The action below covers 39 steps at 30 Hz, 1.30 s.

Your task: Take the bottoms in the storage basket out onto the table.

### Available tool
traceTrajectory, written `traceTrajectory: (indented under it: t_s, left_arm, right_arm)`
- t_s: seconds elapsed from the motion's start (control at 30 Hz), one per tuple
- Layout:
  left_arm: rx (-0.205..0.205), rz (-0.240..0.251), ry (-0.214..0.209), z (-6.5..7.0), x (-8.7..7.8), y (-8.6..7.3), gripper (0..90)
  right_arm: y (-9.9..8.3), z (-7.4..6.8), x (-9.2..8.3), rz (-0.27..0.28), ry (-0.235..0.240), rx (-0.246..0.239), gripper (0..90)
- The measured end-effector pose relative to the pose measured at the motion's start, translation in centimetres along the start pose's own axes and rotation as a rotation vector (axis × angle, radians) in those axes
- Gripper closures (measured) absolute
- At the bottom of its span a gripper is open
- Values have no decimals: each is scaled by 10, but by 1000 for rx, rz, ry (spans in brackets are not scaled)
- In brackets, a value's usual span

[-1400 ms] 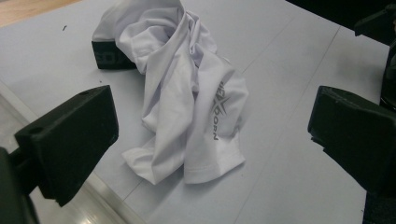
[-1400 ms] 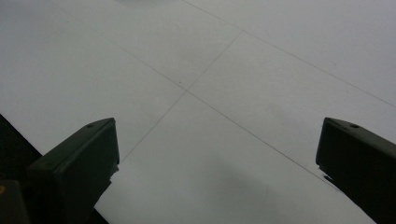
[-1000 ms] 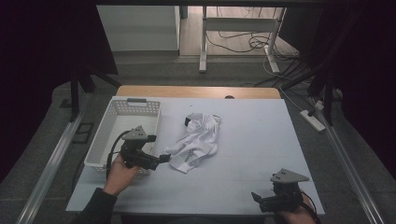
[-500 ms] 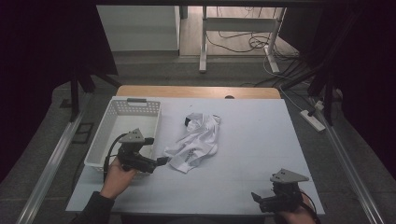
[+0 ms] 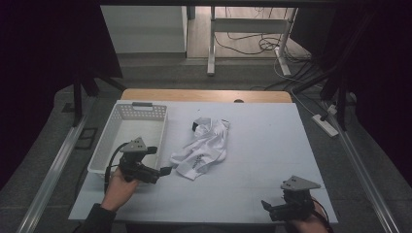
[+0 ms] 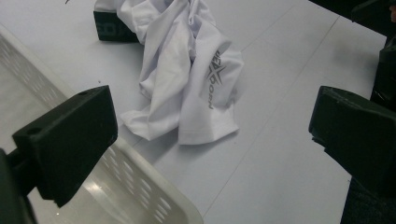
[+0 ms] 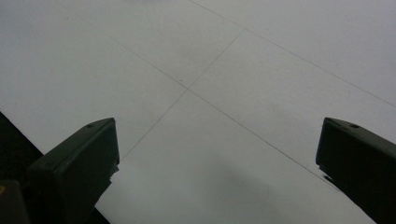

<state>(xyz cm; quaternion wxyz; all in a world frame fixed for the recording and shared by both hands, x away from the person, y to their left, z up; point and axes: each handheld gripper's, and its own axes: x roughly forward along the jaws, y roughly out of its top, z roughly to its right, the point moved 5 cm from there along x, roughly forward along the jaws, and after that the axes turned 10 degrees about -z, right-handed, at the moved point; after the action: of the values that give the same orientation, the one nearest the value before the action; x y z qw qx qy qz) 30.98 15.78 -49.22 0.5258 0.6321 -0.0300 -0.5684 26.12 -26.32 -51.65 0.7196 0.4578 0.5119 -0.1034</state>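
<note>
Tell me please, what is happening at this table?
A person holds a hand-held gripper in each hand. The left gripper is open, beside the white basket and pointing at the crumpled white shirt lying on the table, not touching it. The right gripper waits open near the table's front edge, apart from the shirt.

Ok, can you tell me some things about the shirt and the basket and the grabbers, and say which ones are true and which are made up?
1. The white T-shirt lies crumpled on the table. True.
2. The T-shirt is inside the white basket. False: it lies on the table beside the basket.
3. The left gripper has its jaws wide open, near the shirt's edge. True.
4. The right gripper is holding the shirt. False: it is open at the near right of the table, apart from the shirt.
5. The shirt has grey printing on it. True.
</note>
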Motion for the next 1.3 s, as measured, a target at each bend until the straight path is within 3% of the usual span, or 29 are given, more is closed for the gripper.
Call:
traceTrajectory:
  t_s: [1.3]
  left_arm:
    - [-54, 35, 43, 3, -27, -38, 4]
  right_arm:
    - [0, 0, 1, -8, -6, -7, 0]
